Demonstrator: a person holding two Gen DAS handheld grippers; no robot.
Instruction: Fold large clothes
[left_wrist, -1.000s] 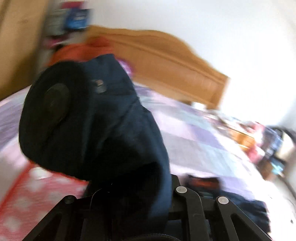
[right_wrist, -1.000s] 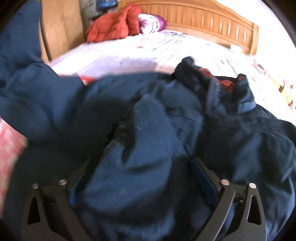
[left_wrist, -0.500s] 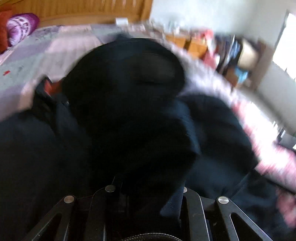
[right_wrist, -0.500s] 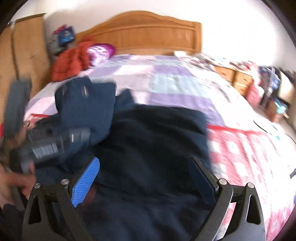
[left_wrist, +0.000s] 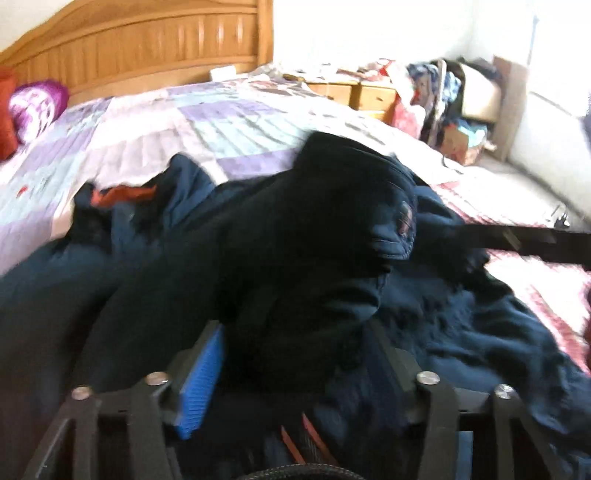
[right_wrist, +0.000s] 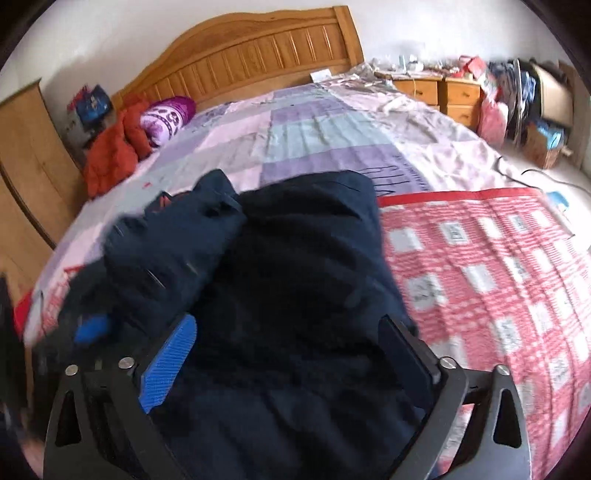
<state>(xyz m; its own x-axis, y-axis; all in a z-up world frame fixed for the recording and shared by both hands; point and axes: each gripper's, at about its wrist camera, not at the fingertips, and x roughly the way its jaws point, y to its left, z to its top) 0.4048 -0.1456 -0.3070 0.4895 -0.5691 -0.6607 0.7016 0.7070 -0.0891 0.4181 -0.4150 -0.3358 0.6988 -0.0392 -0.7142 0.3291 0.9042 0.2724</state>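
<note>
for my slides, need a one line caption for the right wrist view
Open right gripper above a dark navy jacket on the patchwork quilt bed.

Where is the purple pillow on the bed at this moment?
The purple pillow lies at the head of the bed, at upper left in the right wrist view, against the wooden headboard and directly right of the red garment.
</note>
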